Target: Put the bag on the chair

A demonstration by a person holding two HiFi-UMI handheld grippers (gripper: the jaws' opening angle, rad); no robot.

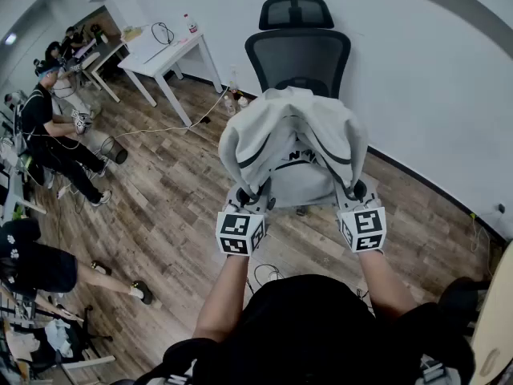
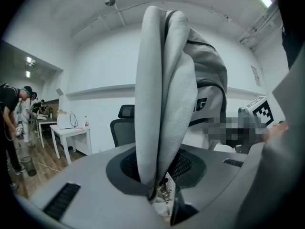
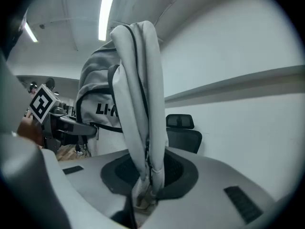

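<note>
Left gripper [image 2: 159, 194] jaws were nearly closed, pinched on a fold of the bag [image 1: 292, 139] fabric, with a metal zip pull hanging just at the pinch. Right gripper [image 3: 143, 194] jaws were the same: narrow gap, clamped on a doubled-over edge of the bag with a dark piping seam running into it. In the head view both grippers sat side by side on the near side of the chair [image 1: 298, 50], each holding a lower corner of the bag. The bag was light grey with dark trim and lettering, draped up from the jaws between the person and the chair, covering the seat and lower backrest from that view; couldn't tell whether it touched the seat. Only the chair's black mesh back and headrest [image 1: 296, 12] showed above the bag. The chair stood against the white wall [image 1: 417, 70] on wood floor [image 1: 160, 207]. Left of the chair stood a white worktop [image 1: 164, 54] with a bottle [image 1: 191, 24] on it; further left of the chair, several people [image 1: 44, 131].
</note>
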